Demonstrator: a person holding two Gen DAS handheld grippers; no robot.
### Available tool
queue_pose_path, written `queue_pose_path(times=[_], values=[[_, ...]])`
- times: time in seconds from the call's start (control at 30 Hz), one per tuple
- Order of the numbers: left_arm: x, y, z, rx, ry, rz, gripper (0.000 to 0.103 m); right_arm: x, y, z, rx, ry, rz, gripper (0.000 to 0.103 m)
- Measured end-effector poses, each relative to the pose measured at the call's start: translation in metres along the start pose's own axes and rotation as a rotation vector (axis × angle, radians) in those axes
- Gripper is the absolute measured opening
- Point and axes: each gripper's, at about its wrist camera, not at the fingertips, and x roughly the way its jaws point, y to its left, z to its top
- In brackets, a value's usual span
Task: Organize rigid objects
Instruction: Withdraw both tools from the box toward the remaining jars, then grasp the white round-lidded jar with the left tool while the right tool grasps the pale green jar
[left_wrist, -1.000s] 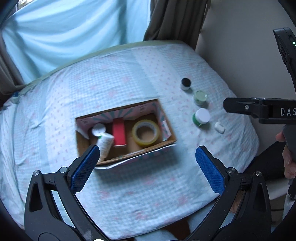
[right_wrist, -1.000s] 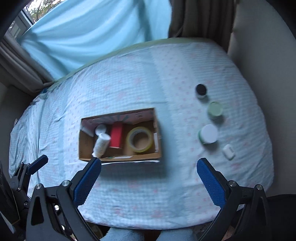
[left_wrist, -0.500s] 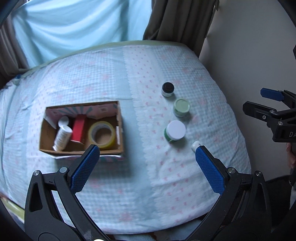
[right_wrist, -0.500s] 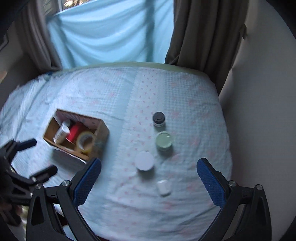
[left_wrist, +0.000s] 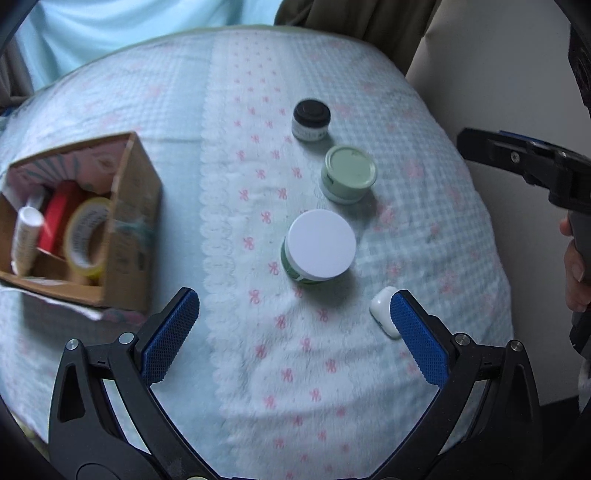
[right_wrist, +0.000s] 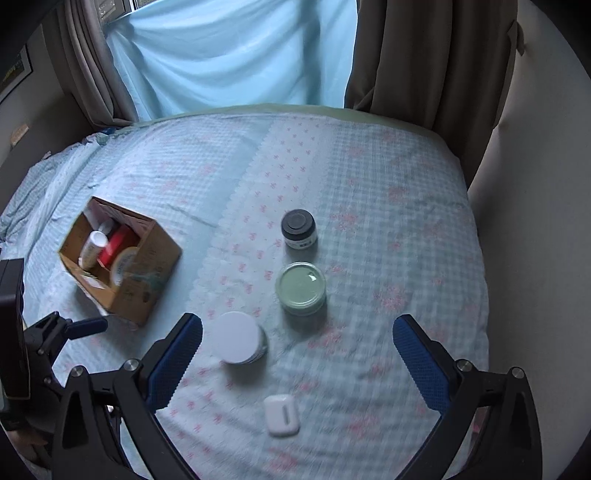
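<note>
Three jars stand in a row on the bed: a black-lidded jar (left_wrist: 311, 120) (right_wrist: 299, 229), a pale green jar (left_wrist: 348, 174) (right_wrist: 301, 288) and a white-lidded green jar (left_wrist: 318, 251) (right_wrist: 238, 342). A small white case (left_wrist: 382, 311) (right_wrist: 282, 414) lies nearest. A cardboard box (left_wrist: 127, 221) (right_wrist: 144, 273) at the left holds a yellow tape roll (left_wrist: 86, 236), a red box (left_wrist: 57, 214) and a white bottle (left_wrist: 25, 236). My left gripper (left_wrist: 293, 317) hangs open above the cover in front of the white-lidded jar. My right gripper (right_wrist: 297, 343) is open above the jars and the case.
The bed wears a light blue checked cover (right_wrist: 388, 206) with pink bows. Blue curtains (right_wrist: 236, 55) and brown drapes (right_wrist: 424, 55) hang behind it, and a beige wall (left_wrist: 498, 74) runs along its right side. A hand (left_wrist: 574, 269) holds the other gripper at the right.
Both grippers swung right, from over the box toward the jars, and moved closer to the bed. The box has shifted to the left of both views. Both stayed open.
</note>
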Motion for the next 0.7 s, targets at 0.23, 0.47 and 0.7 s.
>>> queue_pose_path(times=[0.23,0.47,0.7], values=[[0.082,-0.007,-0.008,0.035,0.0,0.012,0.103,0.093,-0.018,-0.012,-0.104,0.011,0.01,0.103],[0.118,-0.016,-0.002,0.076,-0.041,0.037,0.102,0.16,-0.022,-0.019,-0.156,0.039,0.069,0.103],[0.133,-0.016,0.006,0.101,-0.072,0.037,0.086,0.192,-0.017,-0.017,-0.198,0.036,0.092,0.091]])
